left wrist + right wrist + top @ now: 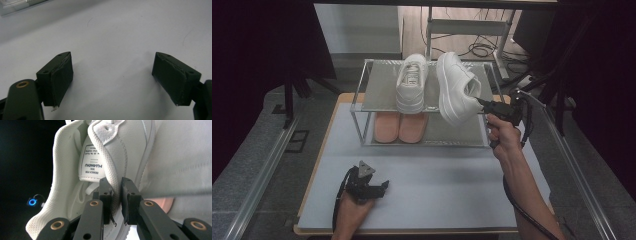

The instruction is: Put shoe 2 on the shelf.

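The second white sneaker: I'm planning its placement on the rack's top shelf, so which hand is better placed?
Right. The right gripper already clamps the sneaker by its collar, beside the top shelf. The left gripper rests open on the table.

The tongue label [91, 165] inside the white sneaker [120, 152] carries dark print that appears upside down in the right gripper view. Its largest line reads roughly "HUANQIU", toward 6 o'clock on the label. The smaller lines around it are too fine to read. The other sneaker's [412, 82] tongue label is illegible.
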### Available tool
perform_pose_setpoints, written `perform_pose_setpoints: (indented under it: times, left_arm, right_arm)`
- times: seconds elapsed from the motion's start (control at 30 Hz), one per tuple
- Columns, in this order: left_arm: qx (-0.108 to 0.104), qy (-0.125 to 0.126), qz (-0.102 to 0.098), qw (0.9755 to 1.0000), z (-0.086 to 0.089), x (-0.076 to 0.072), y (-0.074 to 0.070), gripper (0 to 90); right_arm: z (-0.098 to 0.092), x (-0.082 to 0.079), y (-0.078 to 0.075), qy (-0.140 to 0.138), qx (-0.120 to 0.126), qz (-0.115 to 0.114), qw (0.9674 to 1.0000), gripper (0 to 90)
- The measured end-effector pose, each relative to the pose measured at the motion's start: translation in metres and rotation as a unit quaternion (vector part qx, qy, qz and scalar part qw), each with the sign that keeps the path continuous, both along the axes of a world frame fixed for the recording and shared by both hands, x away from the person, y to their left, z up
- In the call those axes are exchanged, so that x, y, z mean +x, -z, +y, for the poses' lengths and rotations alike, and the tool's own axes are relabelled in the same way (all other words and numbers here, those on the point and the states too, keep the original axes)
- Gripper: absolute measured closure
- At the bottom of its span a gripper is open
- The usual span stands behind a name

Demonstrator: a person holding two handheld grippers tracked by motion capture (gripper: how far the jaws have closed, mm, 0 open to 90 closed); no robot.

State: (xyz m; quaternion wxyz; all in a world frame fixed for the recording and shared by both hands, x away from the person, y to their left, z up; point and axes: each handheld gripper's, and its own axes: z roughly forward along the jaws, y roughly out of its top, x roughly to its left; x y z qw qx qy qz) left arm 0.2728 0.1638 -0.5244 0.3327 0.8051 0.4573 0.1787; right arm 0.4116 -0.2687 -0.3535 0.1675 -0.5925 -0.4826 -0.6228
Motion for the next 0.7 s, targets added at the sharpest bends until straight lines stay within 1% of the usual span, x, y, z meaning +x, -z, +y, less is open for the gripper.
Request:
perform_pose_setpoints:
  times: [0.03,0.27,0.3,0.53,0.57,0.6,0.63,0.7]
  left_arm:
    - [0.0,0.0,0.001,1.0,0.0,0.0,0.0,17.2]
    - [0.001,0.001,0.0,1.0,0.0,0.0,0.0,17.3]
    - [0.0,0.0,0.001,1.0,0.0,0.0,0.0,17.3]
    - [0.001,0.001,0.0,1.0,0.0,0.0,0.0,17.3]
    - [0.001,0.0,0.001,1.0,0.0,0.0,0.0,17.3]
    - [0.001,0.001,0.0,1.0,0.0,0.0,0.0,17.3]
    - [0.001,0.001,0.0,1.0,0.0,0.0,0.0,17.3]
    - [0.001,0.001,0.0,1.0,0.0,0.0,0.0,17.3]
  right_arm:
    - [0.001,0.002,0.0,0.004,0.002,0.001,1.0,79.9]
    - [0.008,0.014,-0.004,0.026,-0.012,0.004,0.9996,79.5]
    - [0.009,0.016,-0.004,0.029,-0.009,0.005,0.9995,79.4]
    - [0.018,0.022,-0.01,0.052,-0.022,0.012,0.9983,77.4]
    - [0.021,0.023,-0.012,0.054,-0.028,0.011,0.9981,77.1]
    - [0.023,0.023,-0.014,0.06,-0.037,0.004,0.9975,76.9]
    - [0.025,0.024,-0.015,0.061,-0.043,0.006,0.9972,76.4]
    - [0.028,0.025,-0.017,0.067,-0.047,0.002,0.9967,75.8]
